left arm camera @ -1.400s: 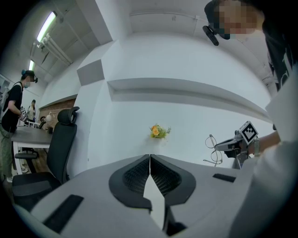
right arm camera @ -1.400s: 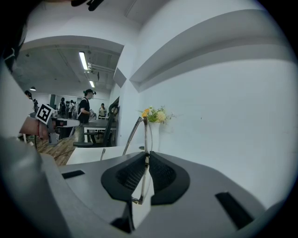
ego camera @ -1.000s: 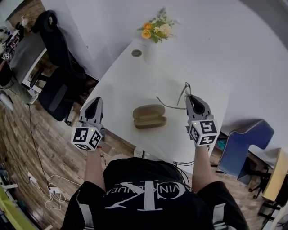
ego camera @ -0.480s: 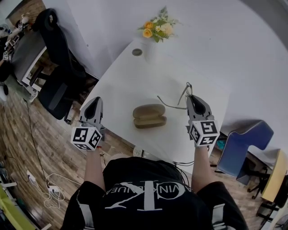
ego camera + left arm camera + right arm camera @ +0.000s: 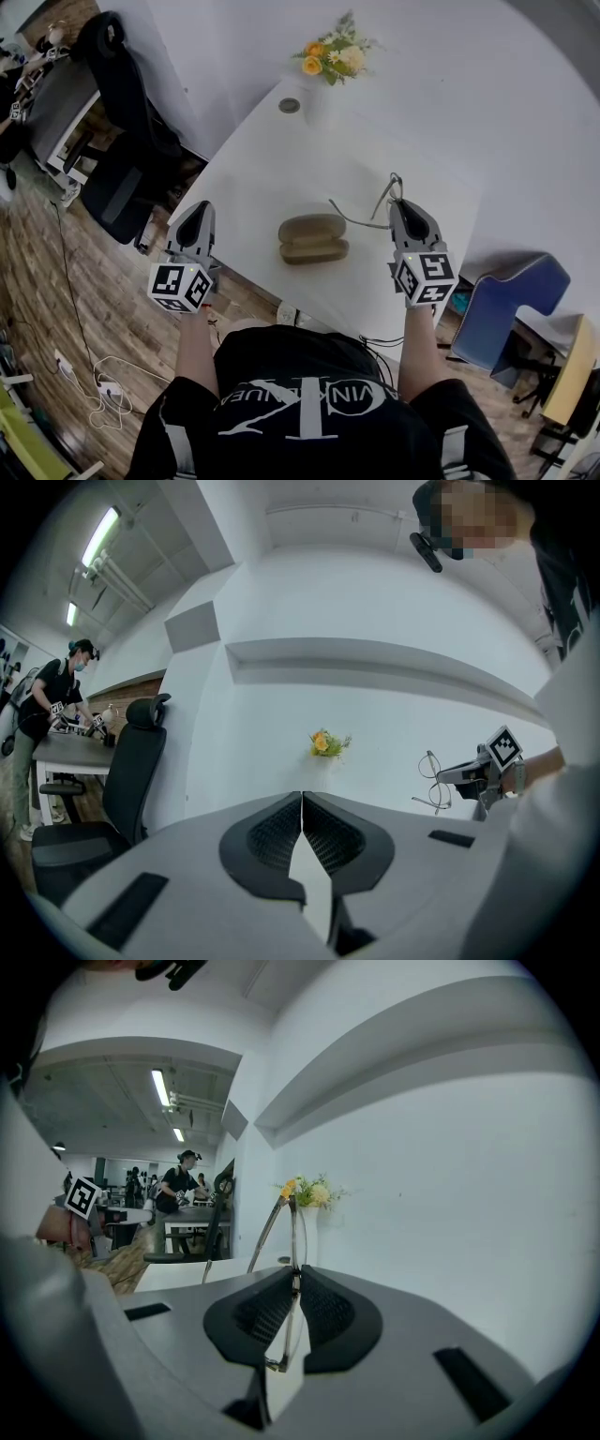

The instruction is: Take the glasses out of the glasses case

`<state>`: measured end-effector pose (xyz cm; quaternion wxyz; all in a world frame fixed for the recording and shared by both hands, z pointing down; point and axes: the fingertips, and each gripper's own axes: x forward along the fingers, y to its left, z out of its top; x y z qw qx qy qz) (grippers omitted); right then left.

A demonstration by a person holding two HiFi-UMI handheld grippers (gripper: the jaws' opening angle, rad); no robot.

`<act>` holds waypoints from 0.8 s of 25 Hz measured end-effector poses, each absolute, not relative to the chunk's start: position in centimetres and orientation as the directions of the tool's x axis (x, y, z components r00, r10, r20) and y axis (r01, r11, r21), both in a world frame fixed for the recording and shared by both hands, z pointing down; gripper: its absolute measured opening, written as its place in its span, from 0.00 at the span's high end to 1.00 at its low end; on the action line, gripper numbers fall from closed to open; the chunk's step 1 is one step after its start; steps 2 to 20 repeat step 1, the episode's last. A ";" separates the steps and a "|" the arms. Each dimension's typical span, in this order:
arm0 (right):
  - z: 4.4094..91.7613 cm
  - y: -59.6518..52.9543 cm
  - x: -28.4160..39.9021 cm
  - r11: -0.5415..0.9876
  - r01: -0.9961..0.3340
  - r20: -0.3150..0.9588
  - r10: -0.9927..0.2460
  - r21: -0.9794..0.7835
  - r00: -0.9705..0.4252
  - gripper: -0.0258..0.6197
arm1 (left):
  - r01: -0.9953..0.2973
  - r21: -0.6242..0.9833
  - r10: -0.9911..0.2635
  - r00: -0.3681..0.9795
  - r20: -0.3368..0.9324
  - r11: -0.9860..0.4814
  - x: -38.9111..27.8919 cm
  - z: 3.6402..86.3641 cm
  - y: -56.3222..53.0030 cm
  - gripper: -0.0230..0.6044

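A: Well, you've got the glasses (image 5: 382, 195) out already, I'd say. Your right gripper (image 5: 398, 202) is clamped tight on the thin frame and holds them in the air just right of the glasses case (image 5: 313, 240), clear of it.
B: Agreed. In the right gripper view you can see the rim pinched edge-on between the pads, with one temple reaching out to the left.
A: Your left gripper (image 5: 194, 217) is closed too, but on nothing. It hangs at the near left edge of the table (image 5: 272, 159), apart from the case.
B: So the lifting is done, in my judgement. What's left for you is to set the glasses down on a bare part of the table, right of the case or beyond it. Go gently, since that wire frame looks likely to bend or slip if you let go from where it hangs.
A: And against a second ago?
B: Hardly anything. Both your grippers, the glasses and the open case sit where they did; only the head view has drifted a touch
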<state>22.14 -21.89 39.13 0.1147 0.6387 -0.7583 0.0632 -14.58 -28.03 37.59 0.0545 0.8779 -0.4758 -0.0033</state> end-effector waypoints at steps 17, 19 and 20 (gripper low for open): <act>39.2 -21.9 22.1 0.176 -0.983 0.255 -0.954 0.051 -0.158 0.90 | -0.835 0.099 -0.836 0.547 0.046 -0.541 -14.6 37.6 -28.0 0.94; 39.2 -21.9 22.1 0.176 -0.983 0.255 -0.954 0.051 -0.158 0.90 | -0.835 0.099 -0.836 0.547 0.046 -0.541 -14.6 37.6 -28.0 0.94; 39.2 -21.9 22.1 0.176 -0.983 0.255 -0.954 0.051 -0.158 0.90 | -0.835 0.099 -0.836 0.547 0.046 -0.541 -14.6 37.6 -28.0 0.94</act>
